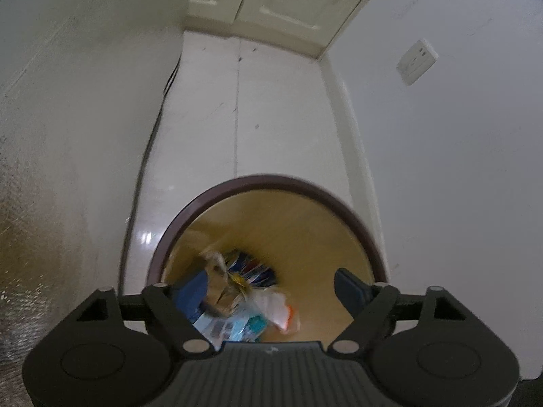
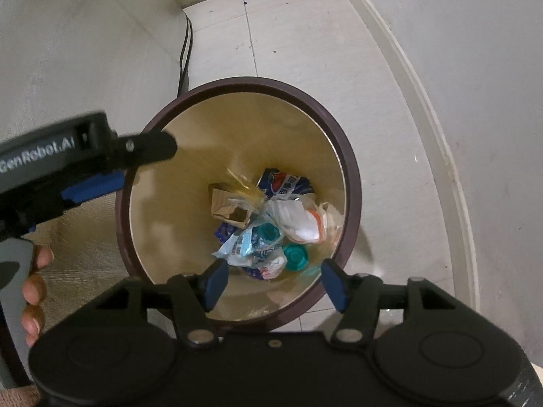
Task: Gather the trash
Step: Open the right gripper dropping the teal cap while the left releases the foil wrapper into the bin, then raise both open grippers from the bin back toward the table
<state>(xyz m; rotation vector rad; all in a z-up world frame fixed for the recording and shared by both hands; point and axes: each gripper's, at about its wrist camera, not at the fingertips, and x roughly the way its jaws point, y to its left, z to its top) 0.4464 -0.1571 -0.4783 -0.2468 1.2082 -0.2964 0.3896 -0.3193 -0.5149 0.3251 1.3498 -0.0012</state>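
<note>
The left tongs (image 1: 271, 291) stand wide apart above the mouth of the bin (image 2: 353, 183), and nothing is pinched between their blue pads (image 1: 349, 291); in the left wrist view only loose litter shows far below the gap, some of it blurred. The right tongs (image 2: 275, 279) are likewise parted with nothing gripped, hovering over the near rim and pointing steeply down into the bin. From the right wrist view the left tongs appear at the left edge, held by a hand (image 2: 34, 288) whose fingers wrap the grey handle, with the tip reaching over the bin's dark brown rim.

The trash itself lies at the bottom of the bin: a crushed blue drink can (image 2: 285, 183), a crumpled brownish carton (image 2: 227, 207), a white and orange wrapper (image 2: 302, 220), pale blue packets (image 2: 247, 244) and a teal cap (image 2: 295, 256), all heaped together against the yellowish inner wall.

Outward, the bin sits on a pale tiled floor (image 2: 298, 40) in a corner between white walls, with a black cable (image 2: 185, 54) running down behind it. No litter is visible on the floor around it.

Judging by this, the collecting looks close to finished: both tongs are unloaded and what can be seen of the floor is bare, though areas outside these views cannot be checked
</note>
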